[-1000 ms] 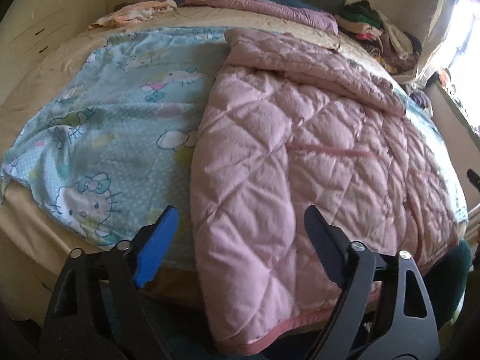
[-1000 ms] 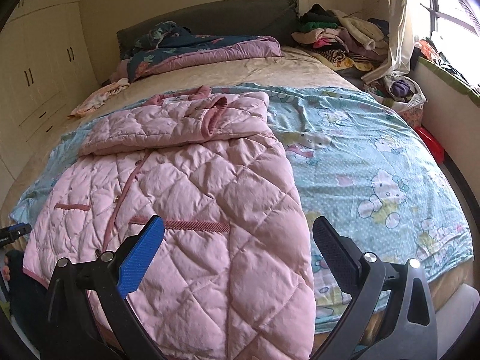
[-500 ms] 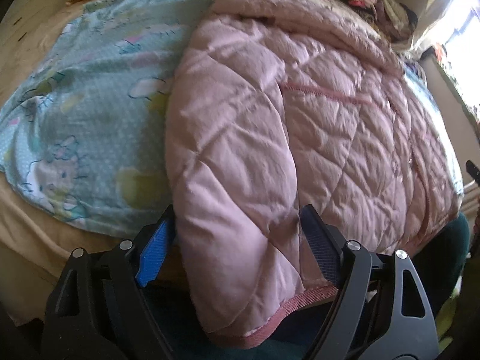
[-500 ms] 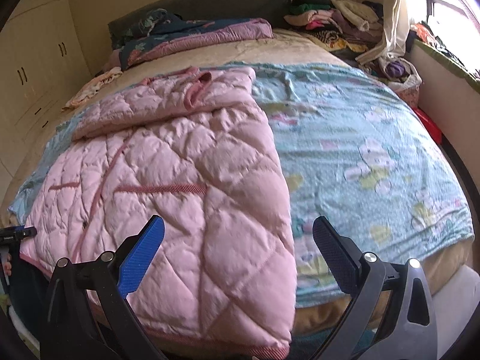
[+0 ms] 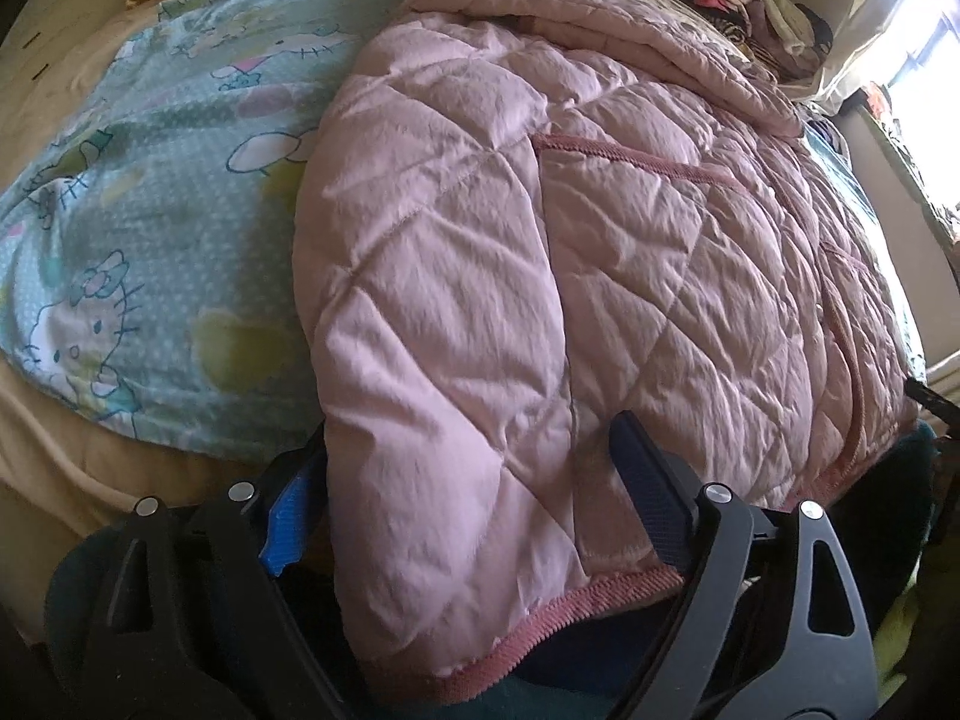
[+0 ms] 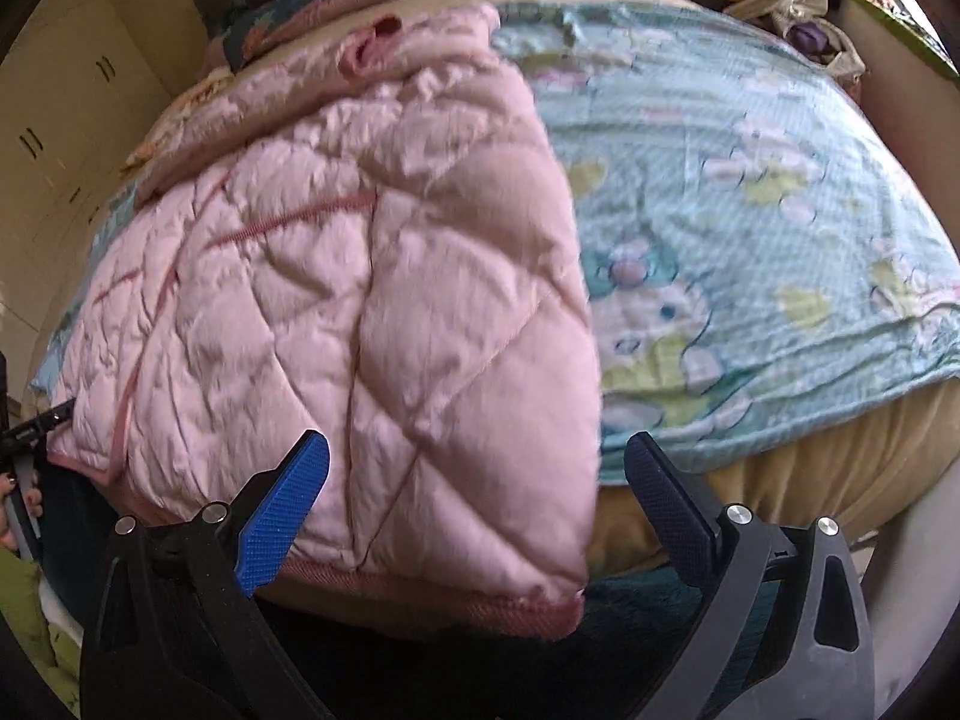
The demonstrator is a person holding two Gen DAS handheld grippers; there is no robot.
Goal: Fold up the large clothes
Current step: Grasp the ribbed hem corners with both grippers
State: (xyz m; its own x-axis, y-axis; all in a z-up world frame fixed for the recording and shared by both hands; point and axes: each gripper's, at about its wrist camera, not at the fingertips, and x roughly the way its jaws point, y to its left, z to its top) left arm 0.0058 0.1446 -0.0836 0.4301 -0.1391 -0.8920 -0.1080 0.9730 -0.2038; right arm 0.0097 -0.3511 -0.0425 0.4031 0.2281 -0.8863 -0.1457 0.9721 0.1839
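**Both tongs low at the hem of the pink quilted coat**

I had the pink quilted coat [image 5: 540, 276] spread flat on the bed [image 5: 66, 456], lying over a light-blue cartoon-cat sheet [image 5: 168, 228], with its ribbed hem hanging off the near edge. My left tongs [image 5: 468, 510] straddled the coat's lower corner: the jaws stood wide and had just been opening a little further, the padded fabric bulging between them. The blue pad [image 5: 288, 516] sat partly behind the coat's edge, and I could not tell whether either pad pressed on the cloth.

My right tongs [image 6: 480, 504] hung over the opposite hem corner, jaws spread wide, nothing gripped; the coat's corner lay between them in the picture, which was blurred. At the far left of the right view, a hand [image 6: 15, 510] showed, holding the other tool.

Piled clothes [image 5: 750, 6] sat at the bed's far corner.
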